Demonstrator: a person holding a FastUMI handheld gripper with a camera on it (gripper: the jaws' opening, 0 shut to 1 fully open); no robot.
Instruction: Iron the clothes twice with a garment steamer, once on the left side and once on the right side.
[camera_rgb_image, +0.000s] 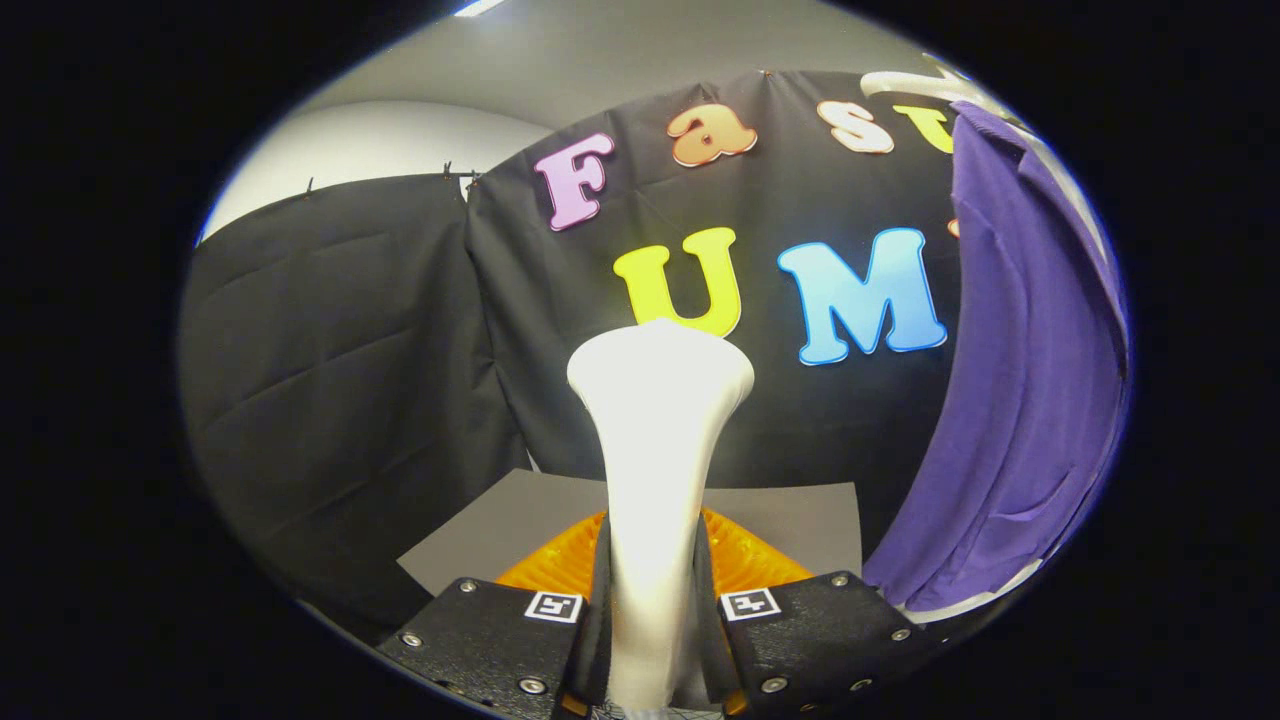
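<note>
1. The tool (655, 610) is closed on the handle of the garment steamer (658, 440), one finger pressing each side of it.
2. The steamer is white and glossy, a slim neck widening to a rounded head that stands upright beyond the fingers.
3. A grey sheet (790, 520) lies flat below the steamer's head, with something orange and ribbed (745, 560) on it just behind the fingers.
4. A purple garment (1020, 400) hangs to the right of the steamer, well apart from its head, its cloth falling in soft folds.
5. Black cloth walls (340, 400) stand behind the steamer, a pale ceiling (620, 60) above them.
</note>
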